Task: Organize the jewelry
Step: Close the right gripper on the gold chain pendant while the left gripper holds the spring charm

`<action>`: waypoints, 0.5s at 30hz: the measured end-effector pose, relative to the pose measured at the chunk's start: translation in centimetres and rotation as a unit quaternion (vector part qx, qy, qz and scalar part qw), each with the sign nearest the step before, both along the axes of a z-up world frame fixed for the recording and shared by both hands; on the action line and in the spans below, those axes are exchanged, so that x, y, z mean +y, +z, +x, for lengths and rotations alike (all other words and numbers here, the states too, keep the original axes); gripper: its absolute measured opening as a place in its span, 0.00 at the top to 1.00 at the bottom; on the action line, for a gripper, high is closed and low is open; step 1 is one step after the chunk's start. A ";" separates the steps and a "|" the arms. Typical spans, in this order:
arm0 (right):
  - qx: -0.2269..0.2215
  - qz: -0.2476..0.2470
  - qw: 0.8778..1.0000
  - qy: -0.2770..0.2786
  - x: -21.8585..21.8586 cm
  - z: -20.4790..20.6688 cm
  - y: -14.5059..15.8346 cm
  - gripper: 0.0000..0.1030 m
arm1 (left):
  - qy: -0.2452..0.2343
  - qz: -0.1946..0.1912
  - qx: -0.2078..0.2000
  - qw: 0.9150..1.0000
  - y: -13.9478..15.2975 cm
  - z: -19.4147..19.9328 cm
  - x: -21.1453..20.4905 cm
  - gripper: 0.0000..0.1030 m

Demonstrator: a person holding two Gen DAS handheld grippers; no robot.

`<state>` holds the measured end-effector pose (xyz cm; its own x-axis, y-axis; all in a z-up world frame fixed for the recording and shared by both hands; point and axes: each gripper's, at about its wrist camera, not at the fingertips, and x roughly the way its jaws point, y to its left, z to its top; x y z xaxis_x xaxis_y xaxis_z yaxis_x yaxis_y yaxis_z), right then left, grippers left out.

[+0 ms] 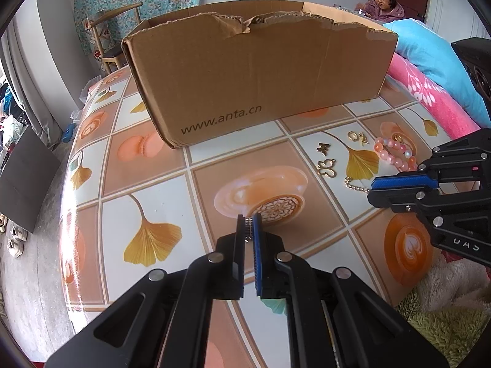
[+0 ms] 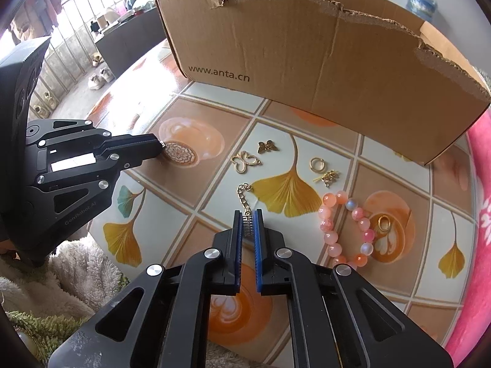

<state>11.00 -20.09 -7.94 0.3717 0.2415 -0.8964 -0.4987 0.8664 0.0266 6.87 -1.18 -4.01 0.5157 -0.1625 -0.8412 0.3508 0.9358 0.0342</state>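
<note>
1. Left claw [image 1: 249, 221] pinched nearly shut on a small silvery piece at its very tips, low over the desk [image 1: 172, 171]; what the piece is cannot be told.
2. Right claw [image 2: 248, 218] likewise closed down, gripping the near end of a gold chain [image 2: 244, 197], the rest trailing away onto the desk.
3. Chain's long axis running from the right claw's tips away toward the cardboard box [image 2: 307, 61], bending slightly left at its far end; free end pointing roughly at the box wall.
4. Still loose on the desk: two butterfly charms [image 2: 245, 161], a gold ring [image 2: 316, 164], a small clasp [image 2: 329, 178], a pink bead bracelet [image 2: 343, 230] with another ring [image 2: 384, 223] inside its loop.
5. Risk: only a few links caught between the pads, so a quick lift probably lets the chain slip out.
6. Risk: dangling tail likely to swing and snag the charms or catch on the box's torn rim on the way over.
7. Risk: tiny piece in the left claw held at the very tip, easily dropped by any tilt.
</note>
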 end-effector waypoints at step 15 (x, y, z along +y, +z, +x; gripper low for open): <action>-0.012 0.024 1.000 -0.008 -1.8 0.5 1.4 1.00 | 0.001 -0.001 0.000 1.000 0.0 -0.1 0.2 0.96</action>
<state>11.49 -21.87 -6.58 0.3963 0.2788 -0.8747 -0.4863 0.8719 0.0576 6.76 -0.97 -3.98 0.5158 -0.1635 -0.8410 0.3498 0.9363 0.0326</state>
